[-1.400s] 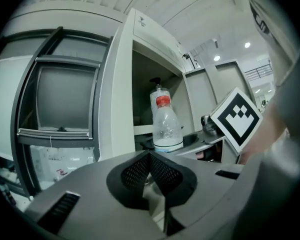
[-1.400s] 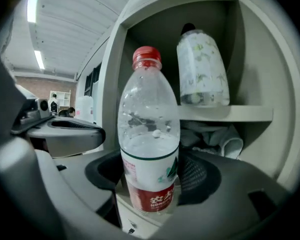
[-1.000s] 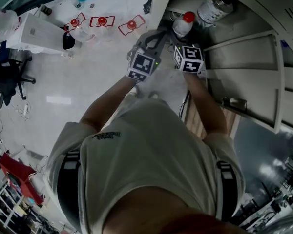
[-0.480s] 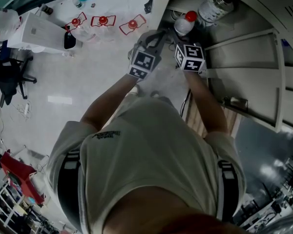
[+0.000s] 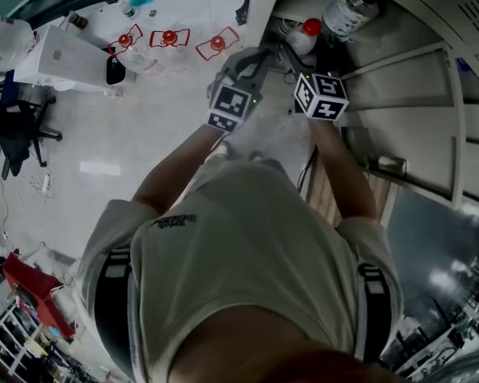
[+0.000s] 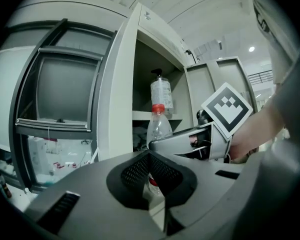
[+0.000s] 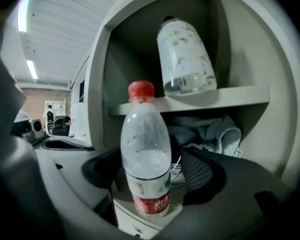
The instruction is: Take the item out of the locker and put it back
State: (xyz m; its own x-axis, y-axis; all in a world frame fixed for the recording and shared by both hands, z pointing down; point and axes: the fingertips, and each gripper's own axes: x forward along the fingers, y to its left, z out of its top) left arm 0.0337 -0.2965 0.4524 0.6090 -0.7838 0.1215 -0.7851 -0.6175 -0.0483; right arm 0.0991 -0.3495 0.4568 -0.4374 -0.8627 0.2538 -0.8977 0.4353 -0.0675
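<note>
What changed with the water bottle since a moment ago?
The right gripper is opening its jaws, letting go of the water bottle, which stands between them in the locker. It also shifted slightly right. The left gripper stayed put, shut.

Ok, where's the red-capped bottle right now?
In the right gripper view the bottle stands upright at the locker's front edge, below the shelf holding a bigger bottle, between the opening jaws of the right claw.

A pale shiny floor (image 5: 168, 110) spreads around a white boxy table (image 5: 64, 54). A black office chair (image 5: 16, 122) stands near the table. Three red wire frames (image 5: 168, 36) lie just beside it. Long white lights (image 7: 31, 69) glow on the ribbed white ceiling (image 7: 65, 29).
</note>
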